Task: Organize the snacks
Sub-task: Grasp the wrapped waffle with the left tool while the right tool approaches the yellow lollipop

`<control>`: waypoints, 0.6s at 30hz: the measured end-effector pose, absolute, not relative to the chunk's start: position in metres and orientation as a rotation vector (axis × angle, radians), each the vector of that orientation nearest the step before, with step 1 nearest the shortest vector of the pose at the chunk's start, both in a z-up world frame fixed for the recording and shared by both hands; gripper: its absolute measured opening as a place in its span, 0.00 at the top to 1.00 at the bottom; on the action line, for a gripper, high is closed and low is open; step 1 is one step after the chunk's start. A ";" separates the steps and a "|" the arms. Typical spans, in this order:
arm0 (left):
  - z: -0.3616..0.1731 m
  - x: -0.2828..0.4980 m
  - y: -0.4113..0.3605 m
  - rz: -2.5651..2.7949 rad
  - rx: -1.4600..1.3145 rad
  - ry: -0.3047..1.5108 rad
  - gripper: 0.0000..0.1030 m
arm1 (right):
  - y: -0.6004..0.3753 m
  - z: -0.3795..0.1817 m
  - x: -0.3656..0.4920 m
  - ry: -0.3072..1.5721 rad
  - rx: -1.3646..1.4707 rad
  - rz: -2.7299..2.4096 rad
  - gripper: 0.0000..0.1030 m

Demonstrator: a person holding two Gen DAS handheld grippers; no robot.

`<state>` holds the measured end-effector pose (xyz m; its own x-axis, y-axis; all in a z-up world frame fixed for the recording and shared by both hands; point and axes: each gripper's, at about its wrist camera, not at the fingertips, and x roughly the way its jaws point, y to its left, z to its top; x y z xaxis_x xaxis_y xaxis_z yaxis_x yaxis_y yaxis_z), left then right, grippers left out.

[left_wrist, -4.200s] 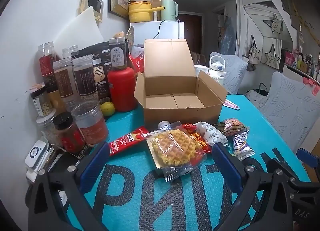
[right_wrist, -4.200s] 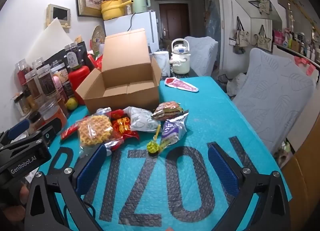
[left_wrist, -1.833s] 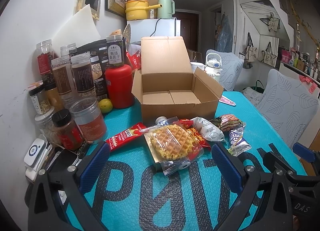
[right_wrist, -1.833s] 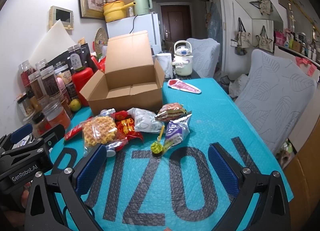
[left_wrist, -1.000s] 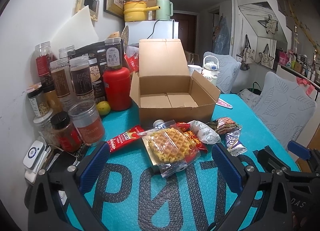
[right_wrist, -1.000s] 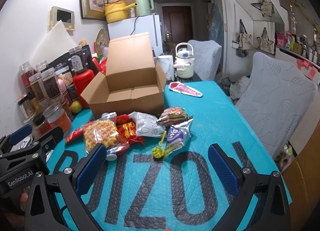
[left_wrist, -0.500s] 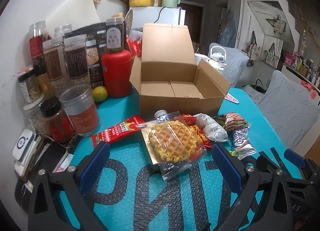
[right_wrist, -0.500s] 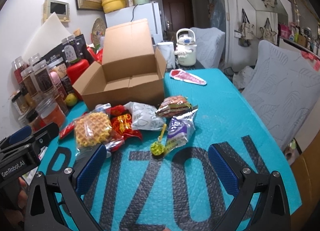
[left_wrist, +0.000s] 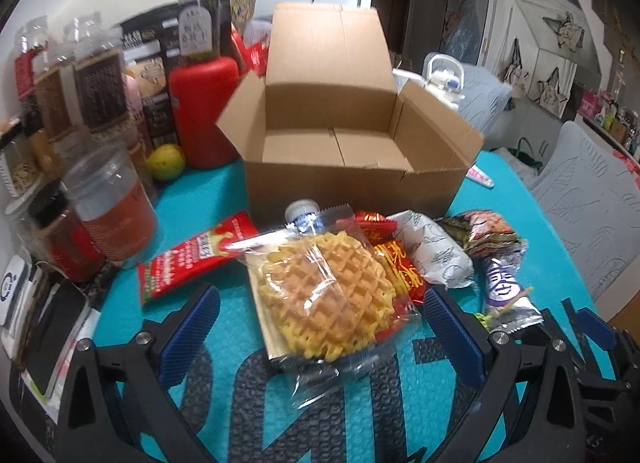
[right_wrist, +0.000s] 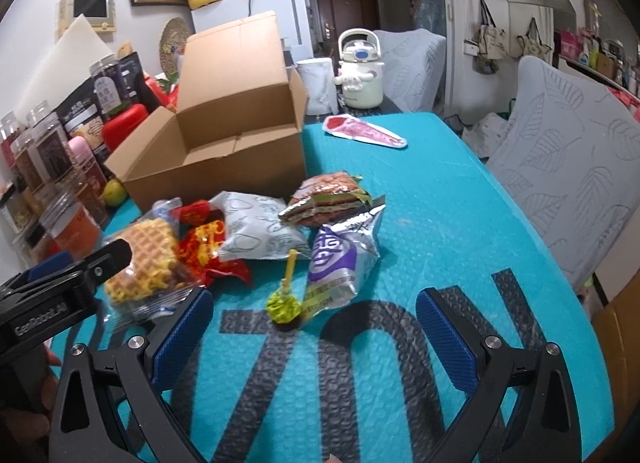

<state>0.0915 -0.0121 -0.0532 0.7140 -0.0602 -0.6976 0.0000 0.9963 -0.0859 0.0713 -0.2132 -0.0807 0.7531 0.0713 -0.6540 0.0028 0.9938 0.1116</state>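
So we've dropped in a lot closer than half a second ago. In the left wrist view the left gripper (left_wrist: 320, 327) now has the wrapped waffle (left_wrist: 324, 295) sitting right between its blue pads, where a moment back the pack lay further out in front of them. Jaws are spread wide, one pad on each side of the pack, and from this angle we can't tell if either pad is actually touching the wrapper yet. Nothing is pinched.

The right gripper (right_wrist: 314, 327) has come forward and down too. It's also wide open and holding nothing, with the green lollipop (right_wrist: 285, 303) and the purple-and-silver packet (right_wrist: 340, 259) lying just ahead of its opening.

The snacks themselves look like they haven't budged. The pile is all on the teal mat (right_wrist: 460, 223) in front of the cardboard box (left_wrist: 340, 159): red sachet (left_wrist: 188, 259) on the left, waffle, red-and-gold packet (left_wrist: 396, 263) tucked under it, white patterned packet (left_wrist: 436, 255), and a brown-green one (right_wrist: 324, 199) near the box corner. The box is open with its lid flap standing up, and the inside looks empty, so as far as we can judge nothing is sorted yet.

Our read: this is the approach for the first pick, waffle first. The wrapper is loose, crinkly plastic overlapping the red-and-gold packet, so closing on it might drag the neighbour along.
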 end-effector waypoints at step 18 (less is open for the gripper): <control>-0.091 0.152 -0.034 0.062 0.014 0.921 0.00 | -0.234 -0.101 0.107 0.782 0.159 0.045 0.00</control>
<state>0.1516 -0.0337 -0.0910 0.6031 0.0598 -0.7954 -0.0476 0.9981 0.0389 0.1074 -0.2338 -0.1014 0.7091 0.0993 -0.6981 0.0187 0.9870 0.1594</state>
